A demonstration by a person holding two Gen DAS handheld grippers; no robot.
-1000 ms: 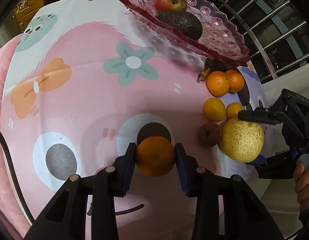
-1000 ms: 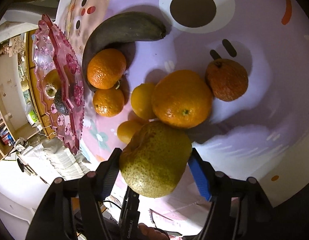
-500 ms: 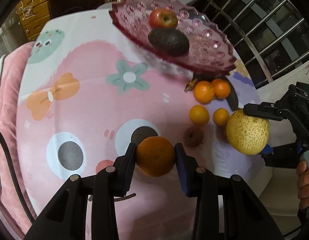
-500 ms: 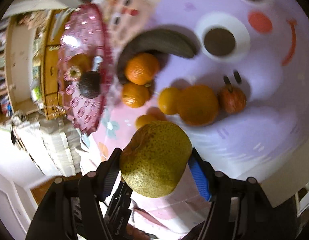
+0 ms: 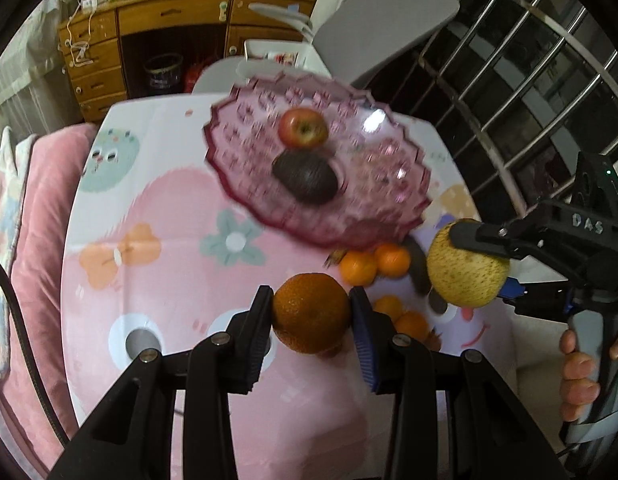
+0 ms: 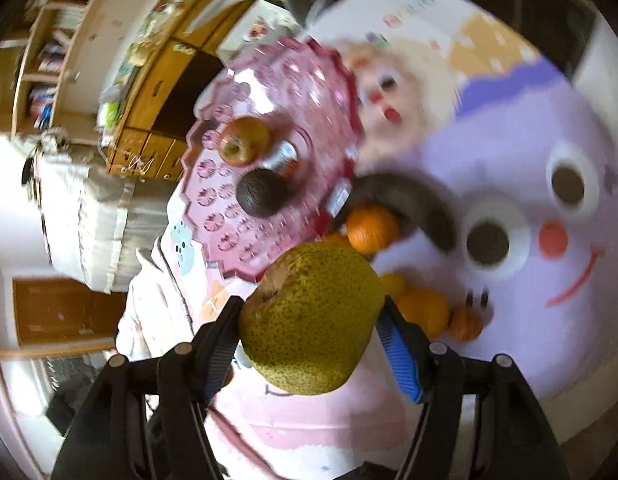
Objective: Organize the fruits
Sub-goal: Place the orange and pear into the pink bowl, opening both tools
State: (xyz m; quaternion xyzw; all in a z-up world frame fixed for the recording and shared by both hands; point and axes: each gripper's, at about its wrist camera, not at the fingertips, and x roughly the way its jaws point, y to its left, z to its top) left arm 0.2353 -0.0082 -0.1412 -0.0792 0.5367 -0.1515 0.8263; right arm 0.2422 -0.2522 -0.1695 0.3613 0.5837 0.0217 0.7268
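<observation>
Orange (image 5: pixel 311 312) and pear (image 6: pixel 311 318) seemingly between fingers.

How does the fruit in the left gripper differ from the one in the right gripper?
The orange is deep orange; the pear is yellow-green and speckled. The pear looks bulkier than the orange, spreading its gripper's jaws wider. Both are clamped between pads and lifted clear of the table.

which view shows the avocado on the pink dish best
The left wrist view: the avocado lies large and near centre on the pink dish, below the apple, slightly blurred. The right wrist view shows it smaller and more smeared by motion.
</observation>
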